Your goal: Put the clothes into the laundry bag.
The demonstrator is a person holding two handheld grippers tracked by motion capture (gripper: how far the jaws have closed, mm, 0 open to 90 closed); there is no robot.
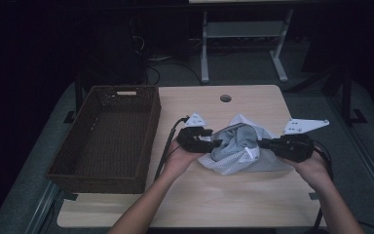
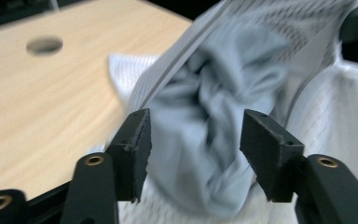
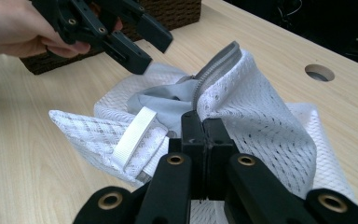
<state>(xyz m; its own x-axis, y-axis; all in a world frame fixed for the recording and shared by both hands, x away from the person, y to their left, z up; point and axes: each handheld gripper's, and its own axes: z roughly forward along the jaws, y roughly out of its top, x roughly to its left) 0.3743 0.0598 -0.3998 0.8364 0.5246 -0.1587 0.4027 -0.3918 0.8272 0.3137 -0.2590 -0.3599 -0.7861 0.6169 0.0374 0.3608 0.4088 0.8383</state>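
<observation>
A white mesh bag (image 1: 253, 163) with a grey zipper (image 3: 214, 70) lies on the wooden table, its mouth held up. A grey cloth (image 1: 233, 139) is bunched inside the opening. My left gripper (image 1: 216, 143) is at the bag's left side with its jaws open. In the left gripper view the grey cloth (image 2: 200, 107) sits between and beyond the open jaws of the left gripper (image 2: 196, 140), and the pads do not press on it. My right gripper (image 3: 203, 126) is shut on the mesh bag (image 3: 256, 112) at its edge by the zipper. A white strap (image 3: 133, 135) hangs on the bag's near corner.
A dark woven basket (image 1: 68, 165) stands on the table's left side, nothing visible in it. A round cable hole (image 1: 225, 98) is in the table top behind the bag. Light wooden table (image 1: 214, 200) extends toward the front edge. Cables trail from both grippers.
</observation>
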